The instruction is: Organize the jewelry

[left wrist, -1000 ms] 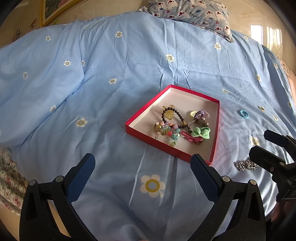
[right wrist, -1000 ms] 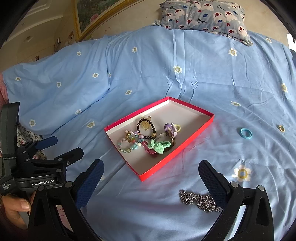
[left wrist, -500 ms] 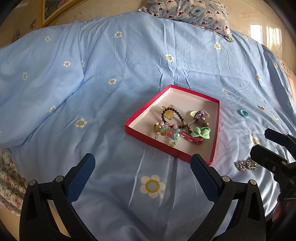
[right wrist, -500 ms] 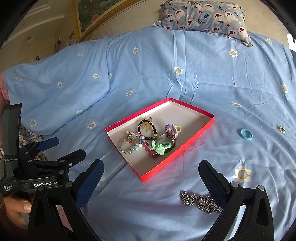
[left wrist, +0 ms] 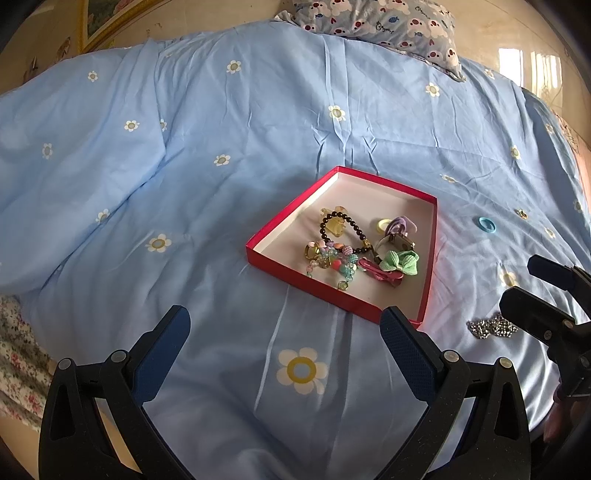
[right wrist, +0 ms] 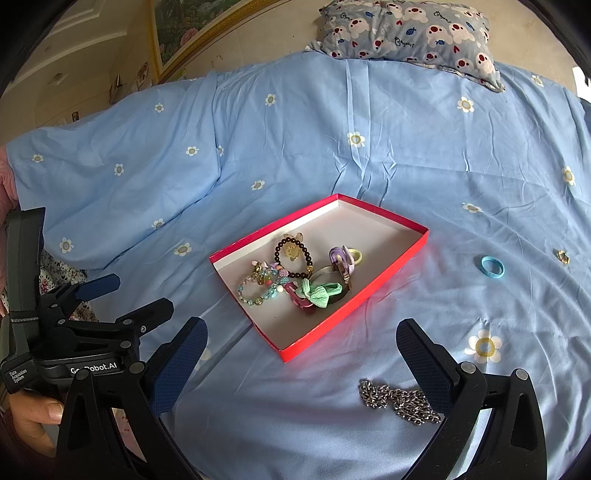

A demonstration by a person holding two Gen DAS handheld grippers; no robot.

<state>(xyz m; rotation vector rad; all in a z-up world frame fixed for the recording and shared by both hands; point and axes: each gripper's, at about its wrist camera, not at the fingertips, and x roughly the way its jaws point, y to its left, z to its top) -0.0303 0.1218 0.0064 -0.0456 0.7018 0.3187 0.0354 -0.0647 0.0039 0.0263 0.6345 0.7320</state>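
Observation:
A shallow red box [left wrist: 428, 273] [right wrist: 384, 273] lies on the blue bedspread and holds several pieces: a dark bead bracelet [right wrist: 291, 258], a pastel bead bracelet [right wrist: 255, 291], a green bow [right wrist: 317, 291] and a purple hair tie [right wrist: 341, 258]. A silver chain [right wrist: 400, 400] [left wrist: 489, 326] lies on the cover just inside my right gripper's right finger. A blue hair tie [right wrist: 492, 266] [left wrist: 487, 224] and a small gold ring [right wrist: 562, 256] rest to the right of the box. My left gripper [left wrist: 284, 343] and right gripper [right wrist: 301, 352] both hover open, nothing between their fingers.
A patterned pillow [right wrist: 406, 31] lies at the far end of the bed. A framed picture [right wrist: 184, 29] leans on the wall at the back left. A hand [right wrist: 33, 417] holds the left gripper's handle. Floral fabric [left wrist: 18, 369] shows at the bed's left edge.
My right gripper has drifted slightly toward the chain and box. The left view is nearly unchanged. Nothing was picked up or let go.

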